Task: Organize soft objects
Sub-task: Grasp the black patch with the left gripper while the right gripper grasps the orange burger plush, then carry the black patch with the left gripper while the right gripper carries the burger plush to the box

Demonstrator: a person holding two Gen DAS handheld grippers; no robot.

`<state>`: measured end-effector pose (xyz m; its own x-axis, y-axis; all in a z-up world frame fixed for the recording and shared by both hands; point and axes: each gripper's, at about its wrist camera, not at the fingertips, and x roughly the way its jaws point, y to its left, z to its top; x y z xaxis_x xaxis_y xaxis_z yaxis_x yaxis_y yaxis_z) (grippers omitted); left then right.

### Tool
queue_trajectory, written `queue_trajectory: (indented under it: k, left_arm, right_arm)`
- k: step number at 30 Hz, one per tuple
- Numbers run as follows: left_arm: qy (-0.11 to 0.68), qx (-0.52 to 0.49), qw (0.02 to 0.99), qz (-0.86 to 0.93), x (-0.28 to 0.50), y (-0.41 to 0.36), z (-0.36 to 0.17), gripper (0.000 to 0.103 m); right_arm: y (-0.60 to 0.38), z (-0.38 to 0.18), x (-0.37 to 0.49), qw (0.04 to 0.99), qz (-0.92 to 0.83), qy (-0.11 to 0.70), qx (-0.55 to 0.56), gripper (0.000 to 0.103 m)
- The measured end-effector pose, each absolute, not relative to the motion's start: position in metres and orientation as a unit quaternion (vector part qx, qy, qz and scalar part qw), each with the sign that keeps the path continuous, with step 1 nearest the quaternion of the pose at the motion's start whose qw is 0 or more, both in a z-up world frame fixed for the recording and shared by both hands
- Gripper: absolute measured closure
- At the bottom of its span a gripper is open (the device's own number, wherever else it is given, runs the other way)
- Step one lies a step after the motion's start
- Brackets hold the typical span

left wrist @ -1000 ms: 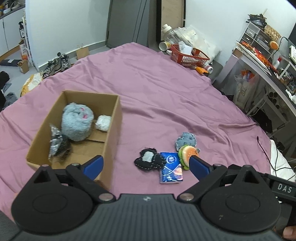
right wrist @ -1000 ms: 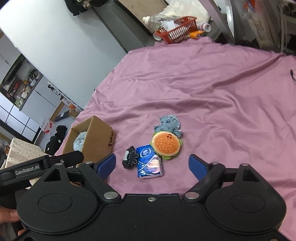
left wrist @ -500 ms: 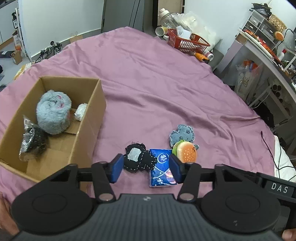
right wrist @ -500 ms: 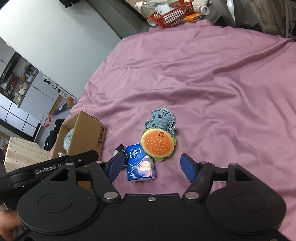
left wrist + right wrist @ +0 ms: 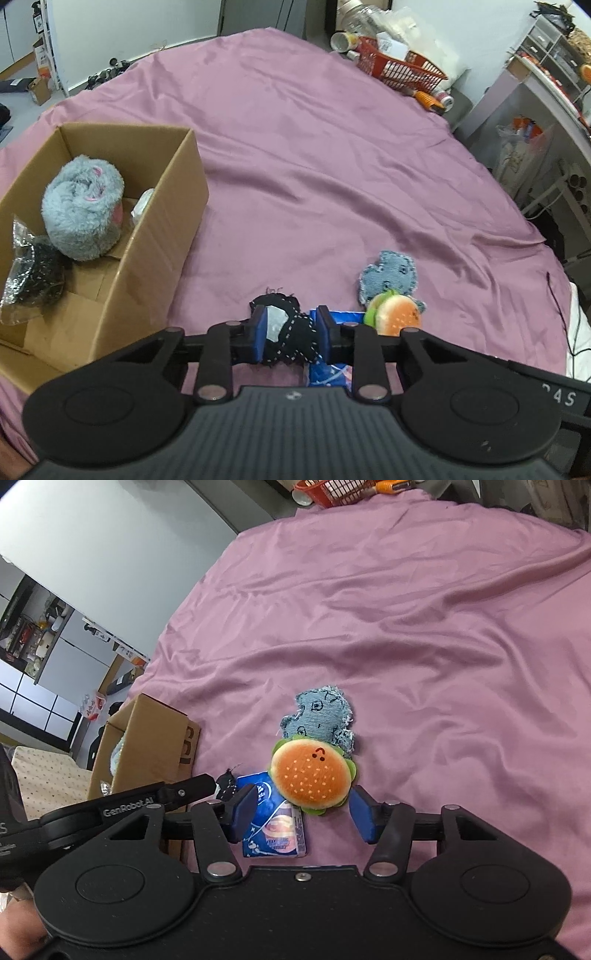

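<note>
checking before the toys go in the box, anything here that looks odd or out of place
One thing: a blue tissue pack lies among the soft toys on the purple sheet, touching the burger plush. It is a packaged item, not a toy. Nothing looks spilled or damaged.

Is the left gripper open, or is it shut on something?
Shut. The left gripper has both blue pads pressed against the black stitched patch, which bunches between them on the purple sheet.
</note>
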<state>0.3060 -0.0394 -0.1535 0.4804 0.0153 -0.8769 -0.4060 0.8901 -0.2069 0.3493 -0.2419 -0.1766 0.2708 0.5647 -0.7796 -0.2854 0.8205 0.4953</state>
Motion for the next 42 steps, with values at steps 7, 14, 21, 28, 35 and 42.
queue_trajectory:
  k: [7, 14, 21, 28, 35, 42]
  left_arm:
    - [0.518, -0.189, 0.822, 0.140, 0.321, -0.036, -0.178, 0.076]
    - [0.543, -0.157, 0.813, 0.144, 0.331, -0.041, -0.198, 0.068]
    - [0.563, -0.136, 0.800, 0.159, 0.332, -0.040, -0.210, 0.042]
    - [0.551, -0.153, 0.806, 0.150, 0.325, -0.041, -0.203, 0.072]
    - [0.520, -0.175, 0.826, 0.129, 0.312, -0.040, -0.176, 0.076]
    - [0.493, -0.181, 0.842, 0.123, 0.301, -0.041, -0.147, 0.076]
  right_arm:
    - [-0.234, -0.187, 0.359, 0.781, 0.265, 0.553, 0.123, 0.049]
    - [-0.228, -0.196, 0.365, 0.775, 0.263, 0.562, 0.118, 0.047]
    - [-0.223, -0.204, 0.371, 0.772, 0.249, 0.572, 0.120, 0.043]
    - [-0.223, -0.199, 0.367, 0.779, 0.243, 0.567, 0.117, 0.063]
    - [-0.228, -0.180, 0.356, 0.788, 0.243, 0.554, 0.116, 0.065]
    - [-0.225, -0.152, 0.341, 0.800, 0.244, 0.535, 0.118, 0.065]
